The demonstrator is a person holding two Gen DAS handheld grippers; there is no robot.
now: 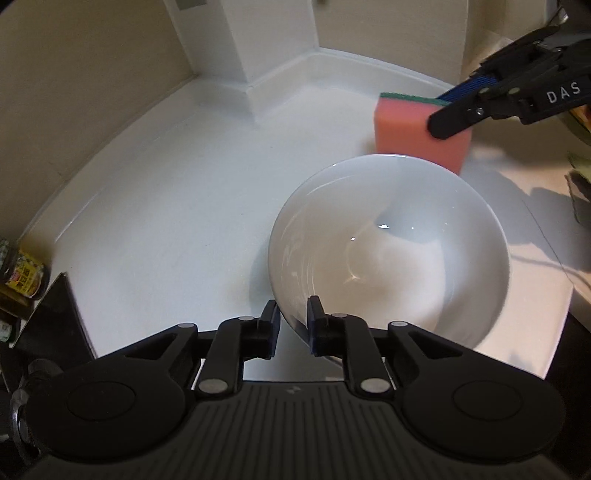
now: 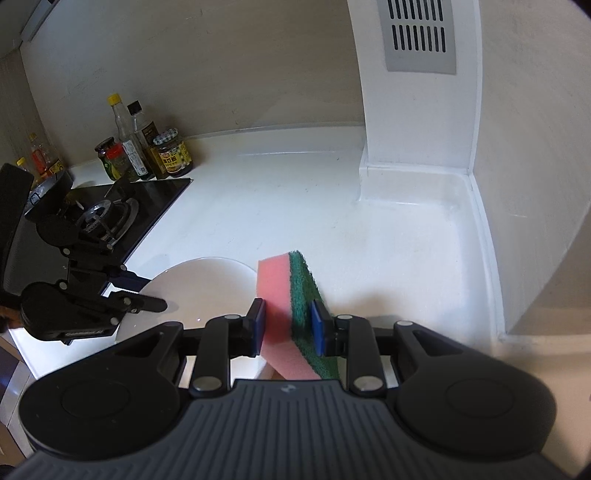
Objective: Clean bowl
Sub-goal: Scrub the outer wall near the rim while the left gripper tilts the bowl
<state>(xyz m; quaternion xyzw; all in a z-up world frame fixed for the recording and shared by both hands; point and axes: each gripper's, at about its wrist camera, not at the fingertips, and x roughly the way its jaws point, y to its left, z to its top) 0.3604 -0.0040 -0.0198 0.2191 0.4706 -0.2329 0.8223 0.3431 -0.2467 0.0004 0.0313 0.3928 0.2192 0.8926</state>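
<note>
left wrist: left gripper is clamping the near rim of the bowl, lower centre-right on the counter; sponge is hanging just beyond the far rim, upper right | right wrist: right gripper is squeezing the sponge, pink left, green right; bowl is sitting lower left | advice: keep the rim pinned, tip the green face in, wipe in circles

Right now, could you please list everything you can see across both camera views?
Bowl: one, white, on the counter, rim pinched by the left tool.
Sponge: one, pink with green scrub side, held above the counter beside the bowl.
Counter: one, white.
Gas stove: one, black, left of the bowl.
Bottles and jars: several, mixed colours, behind the stove by the wall.
Vent: one, grey, on the column.
Left tool: black, shut on the bowl's rim.
Right tool: black, shut on the sponge.
</note>
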